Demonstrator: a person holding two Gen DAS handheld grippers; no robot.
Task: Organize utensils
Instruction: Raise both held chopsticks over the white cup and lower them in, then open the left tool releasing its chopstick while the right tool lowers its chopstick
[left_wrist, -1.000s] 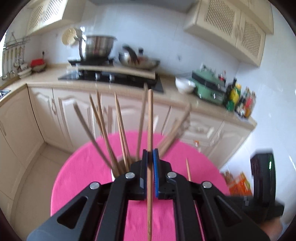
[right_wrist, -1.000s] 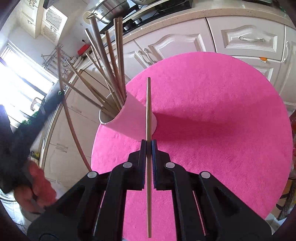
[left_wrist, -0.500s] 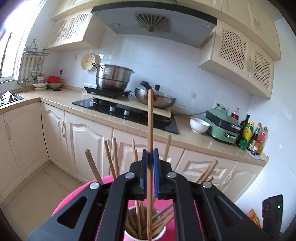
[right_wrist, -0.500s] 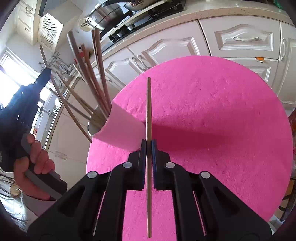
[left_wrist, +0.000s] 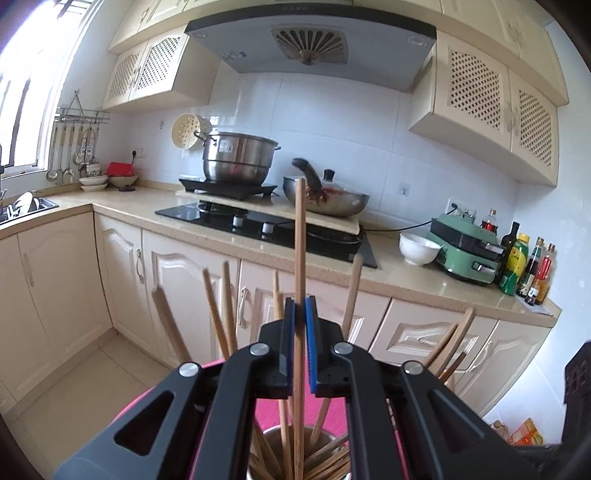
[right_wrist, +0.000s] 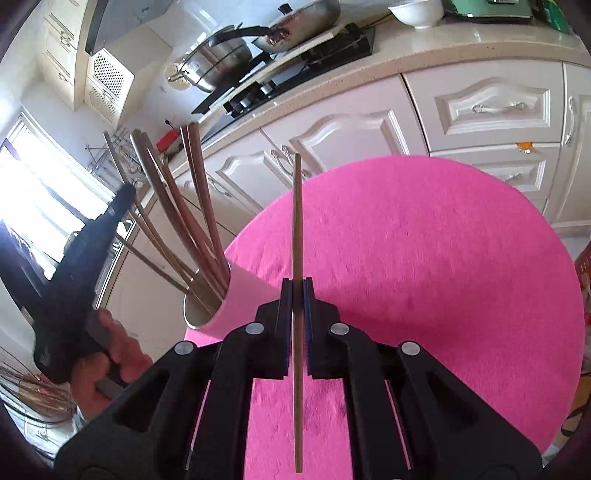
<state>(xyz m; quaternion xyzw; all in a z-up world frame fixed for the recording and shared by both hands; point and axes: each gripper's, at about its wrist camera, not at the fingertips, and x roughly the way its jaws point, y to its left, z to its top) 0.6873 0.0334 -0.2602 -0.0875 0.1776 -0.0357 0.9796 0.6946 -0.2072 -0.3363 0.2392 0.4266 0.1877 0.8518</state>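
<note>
My left gripper (left_wrist: 299, 314) is shut on a wooden chopstick (left_wrist: 299, 243) held upright, its lower end inside the cup (left_wrist: 275, 441) that holds several chopsticks (left_wrist: 218, 314). My right gripper (right_wrist: 296, 295) is shut on another wooden chopstick (right_wrist: 296, 221) above the pink round table (right_wrist: 424, 258). In the right wrist view the white cup (right_wrist: 218, 306) with its chopsticks (right_wrist: 192, 192) stands at the table's left edge, left of my right gripper. The left gripper's body (right_wrist: 74, 273) and the hand on it show beside the cup.
Kitchen cabinets (left_wrist: 184, 295) and a counter with a stove (left_wrist: 258, 225), pot (left_wrist: 236, 158), pan (left_wrist: 332, 199), white bowl (left_wrist: 417, 247) and bottles (left_wrist: 524, 262) stand behind the table. The right gripper's body (left_wrist: 576, 380) is at the right edge.
My left gripper has tilted up from looking down at the table to level, with its chopstick now standing in the cup. My right gripper has drifted slightly, still holding its chopstick.
</note>
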